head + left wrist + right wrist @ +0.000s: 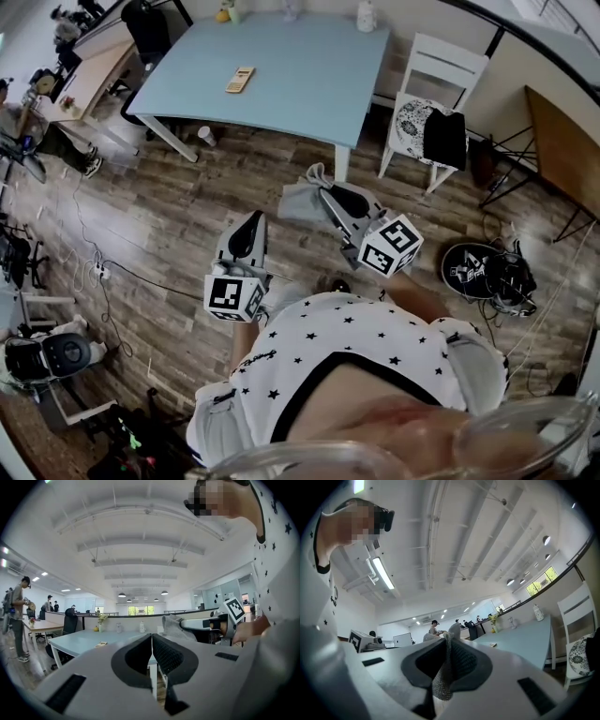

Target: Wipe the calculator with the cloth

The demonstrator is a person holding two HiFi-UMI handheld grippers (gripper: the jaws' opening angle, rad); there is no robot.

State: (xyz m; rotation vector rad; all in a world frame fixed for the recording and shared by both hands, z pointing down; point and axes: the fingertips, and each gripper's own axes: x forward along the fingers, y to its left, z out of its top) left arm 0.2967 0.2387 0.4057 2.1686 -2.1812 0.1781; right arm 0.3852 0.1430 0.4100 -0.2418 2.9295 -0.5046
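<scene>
"So what is the right gripper (446, 641) holding?"

"Its jaws are clamped on a grey cloth (439, 681). A fold hangs down between the pads, and the rest bunches up beyond the tips."

"And the left gripper (151, 637)?"

"Its jaws are pressed together with nothing between them. The person holds both grippers in the air above the wooden floor (169, 216), side by side and a little apart."

"Where is the calculator (240, 80)?"

"It lies flat on the light blue table (309, 84), well apart from both grippers and untouched. A white chair (441, 70) stands at the table's right end with a dark garment (444, 139) on its seat. A paper cup (204, 136) sits on the floor near a table leg."
</scene>
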